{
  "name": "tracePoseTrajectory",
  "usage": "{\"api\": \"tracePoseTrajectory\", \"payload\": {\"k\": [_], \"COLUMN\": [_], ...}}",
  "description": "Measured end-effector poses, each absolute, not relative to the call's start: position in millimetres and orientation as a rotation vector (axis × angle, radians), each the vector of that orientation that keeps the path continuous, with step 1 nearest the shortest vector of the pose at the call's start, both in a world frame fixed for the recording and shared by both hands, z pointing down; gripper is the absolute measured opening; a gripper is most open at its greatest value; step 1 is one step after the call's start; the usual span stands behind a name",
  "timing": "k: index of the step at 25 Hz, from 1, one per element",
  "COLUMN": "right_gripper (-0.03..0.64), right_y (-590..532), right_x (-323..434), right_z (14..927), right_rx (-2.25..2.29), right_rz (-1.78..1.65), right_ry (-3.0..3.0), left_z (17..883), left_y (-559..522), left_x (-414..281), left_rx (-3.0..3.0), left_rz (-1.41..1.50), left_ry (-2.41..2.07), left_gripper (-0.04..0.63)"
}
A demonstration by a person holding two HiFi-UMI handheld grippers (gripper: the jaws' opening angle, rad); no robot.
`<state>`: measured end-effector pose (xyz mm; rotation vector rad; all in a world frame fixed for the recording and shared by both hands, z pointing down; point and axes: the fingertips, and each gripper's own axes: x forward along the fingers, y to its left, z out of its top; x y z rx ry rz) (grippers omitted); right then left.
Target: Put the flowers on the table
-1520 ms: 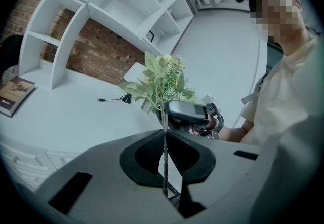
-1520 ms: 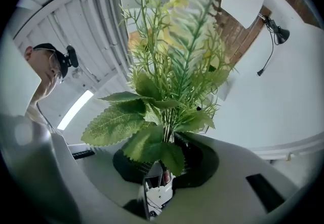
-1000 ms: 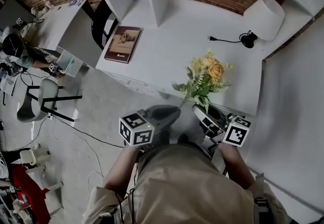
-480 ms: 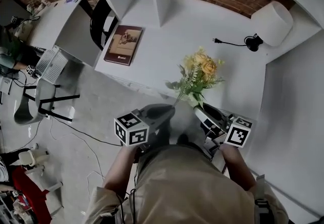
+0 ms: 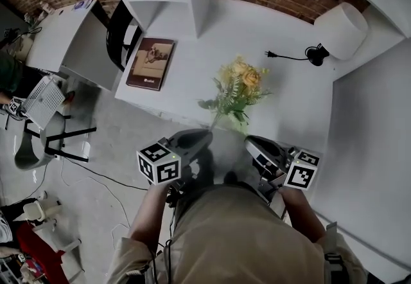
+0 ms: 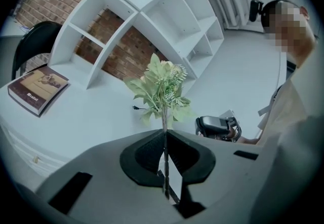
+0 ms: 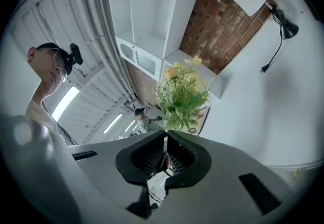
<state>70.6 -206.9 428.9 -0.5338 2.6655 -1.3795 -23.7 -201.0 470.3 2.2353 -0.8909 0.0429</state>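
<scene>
Clamping the thin stem of the flowers, the left gripper has its jaws pressed together on it. In the head view this artificial bouquet of yellow blooms and green leaves sits at the frame's centre, over the white table. At lower right of it, the right gripper has its jaws together with nothing between them. A brown book lies at the table's left, and a white lamp stands at upper right.
</scene>
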Motion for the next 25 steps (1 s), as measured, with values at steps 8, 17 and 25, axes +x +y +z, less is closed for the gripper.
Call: {"api": "tracePoseTrajectory", "payload": {"k": [8,17,25], "right_gripper": [0.035,0.035,0.035], "right_y": [-213,-221,-227], "right_x": [65,47,29], "right_z": [431,431,433], "right_rx": [-0.587,-0.63,-0.683], "right_rz": [-1.36,-1.359,-1.362], "right_ry": [2.694,2.707,2.717], "left_z": [478,486,492], "left_y": [-212,-225,-237], "left_x": [-41,-63,-84], "left_rx": [2.225,2.2,2.159], "left_rz": [0.073,0.042,-0.047], "left_ry": [-0.918,-0.924,-0.904], "left_gripper": [0.025,0.024,0.024]}}
